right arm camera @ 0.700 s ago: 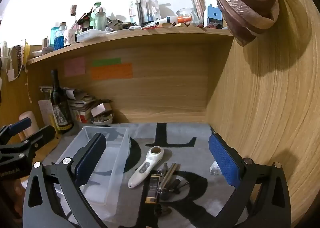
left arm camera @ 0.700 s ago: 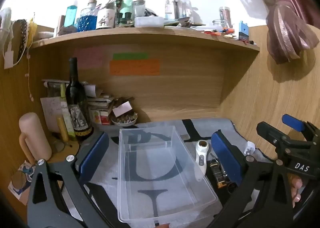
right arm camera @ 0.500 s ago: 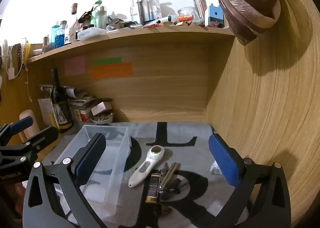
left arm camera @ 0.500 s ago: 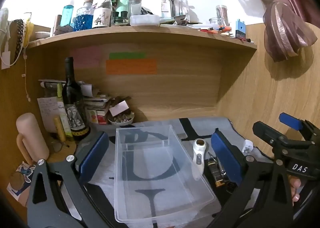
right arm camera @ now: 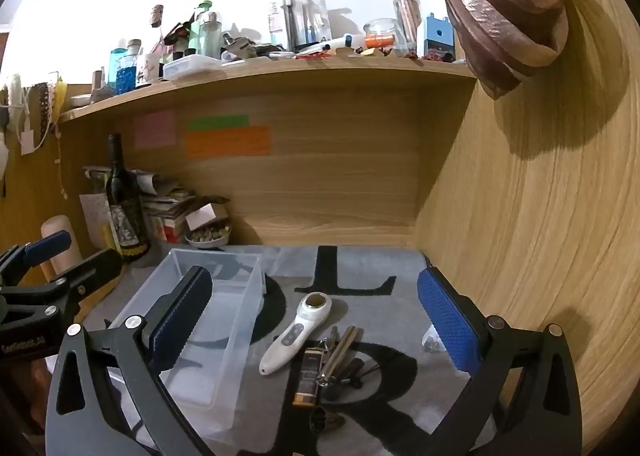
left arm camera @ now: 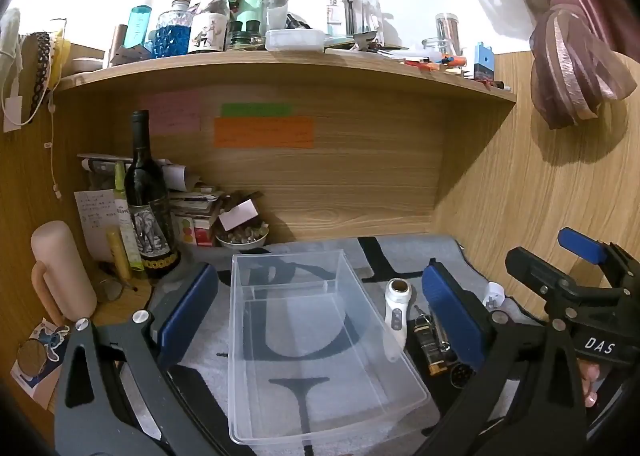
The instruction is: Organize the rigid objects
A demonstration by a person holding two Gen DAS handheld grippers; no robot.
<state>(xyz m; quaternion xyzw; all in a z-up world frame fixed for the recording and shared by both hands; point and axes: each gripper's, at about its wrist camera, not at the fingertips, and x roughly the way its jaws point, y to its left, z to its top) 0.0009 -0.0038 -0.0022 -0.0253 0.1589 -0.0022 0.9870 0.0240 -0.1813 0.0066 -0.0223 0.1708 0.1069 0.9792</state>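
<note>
A clear plastic bin [left arm camera: 320, 344] stands empty on the grey lettered mat, also in the right wrist view [right arm camera: 208, 328]. Right of it lie a white handheld device [left arm camera: 395, 316] [right arm camera: 296, 332], a small dark bottle with a gold base [left arm camera: 427, 344] [right arm camera: 307, 380], a metal tool with keys [right arm camera: 340, 356] and a white plug [left arm camera: 493, 292] [right arm camera: 432, 340]. My left gripper [left arm camera: 320, 312] is open and empty, its jaws either side of the bin. My right gripper [right arm camera: 316, 320] is open and empty above the loose items.
A wine bottle [left arm camera: 146, 200], a pink cylinder [left arm camera: 60, 268], stacked boxes and a small bowl [left arm camera: 240, 238] crowd the back left corner. Wooden walls close the back and right. A cluttered shelf [left arm camera: 280, 60] runs overhead. A curtain [left arm camera: 568, 68] hangs at right.
The left wrist view has shifted slightly, so the bin and shelf sit a little lower and more left in it. The right gripper has barely moved. Both stay open.
</note>
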